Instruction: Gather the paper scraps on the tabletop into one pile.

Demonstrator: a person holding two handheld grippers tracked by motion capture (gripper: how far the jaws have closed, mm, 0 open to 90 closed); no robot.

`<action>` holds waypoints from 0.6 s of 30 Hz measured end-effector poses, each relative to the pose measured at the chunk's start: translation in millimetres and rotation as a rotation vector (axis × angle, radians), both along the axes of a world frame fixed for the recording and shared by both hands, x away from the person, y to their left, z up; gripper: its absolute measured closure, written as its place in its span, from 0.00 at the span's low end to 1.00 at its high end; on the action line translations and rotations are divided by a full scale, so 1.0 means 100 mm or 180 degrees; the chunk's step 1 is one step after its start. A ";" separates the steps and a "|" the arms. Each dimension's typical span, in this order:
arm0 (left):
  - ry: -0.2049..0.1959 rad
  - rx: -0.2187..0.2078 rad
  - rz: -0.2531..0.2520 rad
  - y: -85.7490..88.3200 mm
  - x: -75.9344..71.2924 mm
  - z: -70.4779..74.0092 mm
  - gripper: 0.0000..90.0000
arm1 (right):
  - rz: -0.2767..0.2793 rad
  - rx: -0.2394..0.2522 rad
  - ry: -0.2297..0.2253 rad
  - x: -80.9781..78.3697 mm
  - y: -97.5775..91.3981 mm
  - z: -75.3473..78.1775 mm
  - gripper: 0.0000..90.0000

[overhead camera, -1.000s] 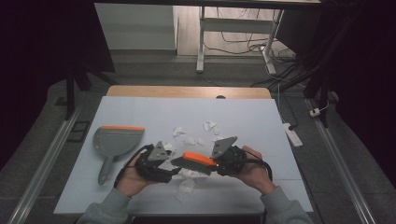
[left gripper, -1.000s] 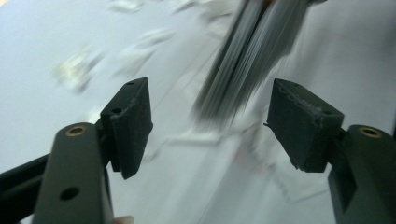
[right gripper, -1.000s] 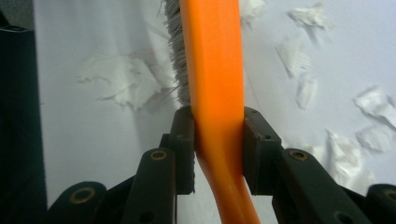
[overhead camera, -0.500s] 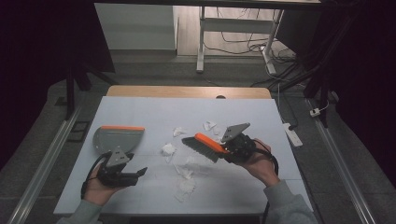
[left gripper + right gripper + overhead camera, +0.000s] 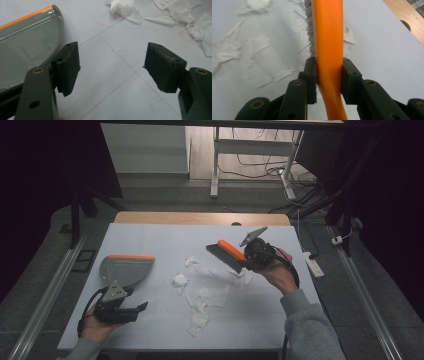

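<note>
Jaws of the left gripper (image 5: 141,306) stood spread and empty near the table's front edge, just beside the grey dustpan (image 5: 122,270) with its orange lip but not gripping it; further out the right gripper (image 5: 244,261) was pinched tight on the orange handle of the brush (image 5: 226,254), bristles hanging over the torn paper scraps (image 5: 200,295) mid-table. Risk as I read it: with the pan unheld, a sweep would likely push it back or scatter scraps past its lip. The narrow pinch on a curved handle could also let the brush twist under bristle load.
</note>
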State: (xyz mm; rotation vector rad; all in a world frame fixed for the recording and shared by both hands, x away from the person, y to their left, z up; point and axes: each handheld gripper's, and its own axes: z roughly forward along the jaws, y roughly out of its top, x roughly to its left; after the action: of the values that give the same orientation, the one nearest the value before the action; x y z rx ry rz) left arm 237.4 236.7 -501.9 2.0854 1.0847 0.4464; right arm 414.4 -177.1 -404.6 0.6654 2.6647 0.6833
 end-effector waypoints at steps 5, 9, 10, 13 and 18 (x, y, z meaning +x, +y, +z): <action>0.0020 -0.0007 0.0000 0.01 0.01 -0.02 0.32 | -0.0274 -0.0143 0.0002 0.32 -0.02 -0.05 0.78; 0.0038 -0.0013 -0.0001 0.02 0.02 -0.04 0.32 | -0.0494 -0.0276 -0.0092 0.54 0.01 -0.14 0.78; 0.0042 -0.0015 0.0001 0.02 0.02 -0.05 0.33 | -0.0522 -0.0298 -0.0080 0.59 0.02 -0.17 0.78; 0.0055 -0.0022 0.0003 0.03 0.03 -0.06 0.32 | -0.0535 -0.0463 -0.0041 0.71 0.07 -0.25 0.78; 0.0063 -0.0028 0.0008 0.04 0.03 -0.07 0.33 | -0.0560 -0.0637 -0.0021 0.86 0.11 -0.35 0.78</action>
State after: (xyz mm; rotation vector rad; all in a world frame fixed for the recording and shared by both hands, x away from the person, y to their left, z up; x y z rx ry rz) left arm 240.3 240.6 -508.8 2.0851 1.0989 0.4224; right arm 500.9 -166.3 -440.1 0.8257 2.5838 0.3652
